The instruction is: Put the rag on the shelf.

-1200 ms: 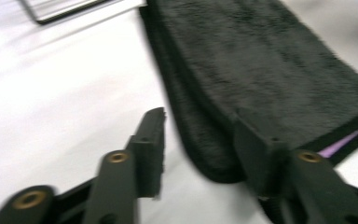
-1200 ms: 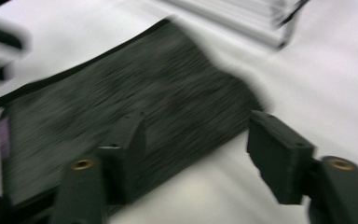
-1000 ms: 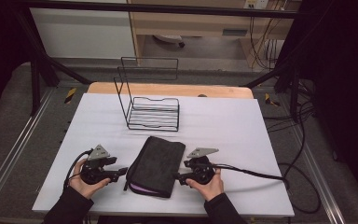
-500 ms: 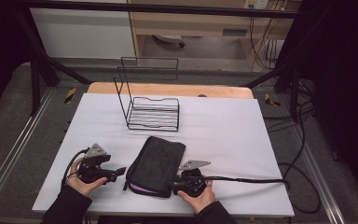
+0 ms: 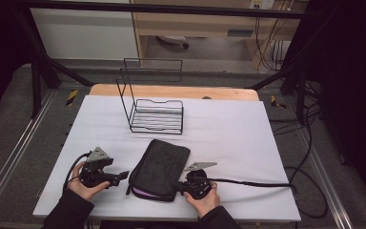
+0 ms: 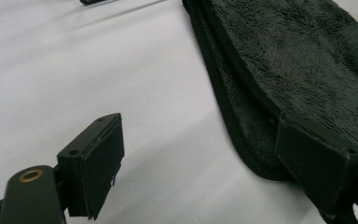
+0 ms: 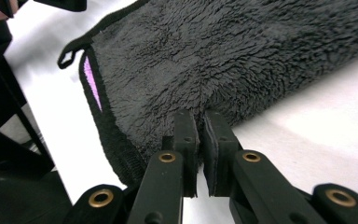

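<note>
Left gripper (image 5: pixel 122 176): jaws spread wide, nothing pressed between them; one pad (image 6: pixel 100 163) over bare cloth, the other at the towel's near left edge.
Right gripper (image 5: pixel 177 186): jaws have just been closing and now pinch the near right edge of the towel.
Dark towel (image 5: pixel 159 169): folded, fleecy, flat between the two grippers; a purple inner layer shows at its near edge.
Wire rack (image 5: pixel 156 114): beyond the towel, well apart from both grippers.
Table (image 5: pixel 248 143): white cover under everything.

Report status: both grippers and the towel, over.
Right gripper just closed, pinching the black fleece towel edge. Left gripper open, one jaw at towel's near corner. Wire rack stands behind, clear of work.
</note>
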The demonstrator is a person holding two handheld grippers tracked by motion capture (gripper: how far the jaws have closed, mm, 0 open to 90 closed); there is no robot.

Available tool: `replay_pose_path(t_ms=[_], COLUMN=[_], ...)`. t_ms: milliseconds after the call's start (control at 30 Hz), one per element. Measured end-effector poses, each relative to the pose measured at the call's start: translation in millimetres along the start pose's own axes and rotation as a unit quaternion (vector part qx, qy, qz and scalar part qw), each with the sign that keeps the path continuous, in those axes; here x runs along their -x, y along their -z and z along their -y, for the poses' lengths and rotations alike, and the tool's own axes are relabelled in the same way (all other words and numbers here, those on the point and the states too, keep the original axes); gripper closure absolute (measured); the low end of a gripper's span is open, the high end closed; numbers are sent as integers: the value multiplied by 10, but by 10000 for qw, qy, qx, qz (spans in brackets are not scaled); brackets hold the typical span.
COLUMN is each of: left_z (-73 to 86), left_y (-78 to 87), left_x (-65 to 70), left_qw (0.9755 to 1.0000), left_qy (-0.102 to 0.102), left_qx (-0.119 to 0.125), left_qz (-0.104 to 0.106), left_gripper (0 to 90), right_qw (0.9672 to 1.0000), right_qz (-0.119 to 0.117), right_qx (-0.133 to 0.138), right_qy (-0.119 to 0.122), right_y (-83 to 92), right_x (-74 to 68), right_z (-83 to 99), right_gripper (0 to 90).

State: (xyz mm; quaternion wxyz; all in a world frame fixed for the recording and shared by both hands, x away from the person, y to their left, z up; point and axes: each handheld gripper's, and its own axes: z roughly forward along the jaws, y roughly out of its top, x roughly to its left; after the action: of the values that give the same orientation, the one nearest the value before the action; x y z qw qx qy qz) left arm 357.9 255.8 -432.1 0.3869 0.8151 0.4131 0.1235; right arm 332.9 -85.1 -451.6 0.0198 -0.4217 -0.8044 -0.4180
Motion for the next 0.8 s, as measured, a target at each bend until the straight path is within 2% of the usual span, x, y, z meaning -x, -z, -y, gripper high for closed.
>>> replay_pose_path(t_ms=[167,300,500,667,800], left_z=[3,-7,-24,-27,-26], left_y=[0,-2,-4,-13,-18], left_x=[9,54,136,159,156], left_qw=[10000,9999,9996,9995,9994], left_qy=[-5,-40,-126,-179,-212], left_qx=[-6,-15,4,-7,3], left_qz=[44,119,237,273,280], left_gripper=[159,164,171,170,153], right_qw=[9999,9992,9973,9965,9965], right_qz=[13,181,342,380,358], right_qx=[-61,-223,-535,-612,-563], right_qy=[88,263,356,424,513], right_y=[131,201,352,408,384], right_x=[43,89,275,390,401], right_z=[-58,-93,-120,-110,-74], right_gripper=[866,869,869,865,816])
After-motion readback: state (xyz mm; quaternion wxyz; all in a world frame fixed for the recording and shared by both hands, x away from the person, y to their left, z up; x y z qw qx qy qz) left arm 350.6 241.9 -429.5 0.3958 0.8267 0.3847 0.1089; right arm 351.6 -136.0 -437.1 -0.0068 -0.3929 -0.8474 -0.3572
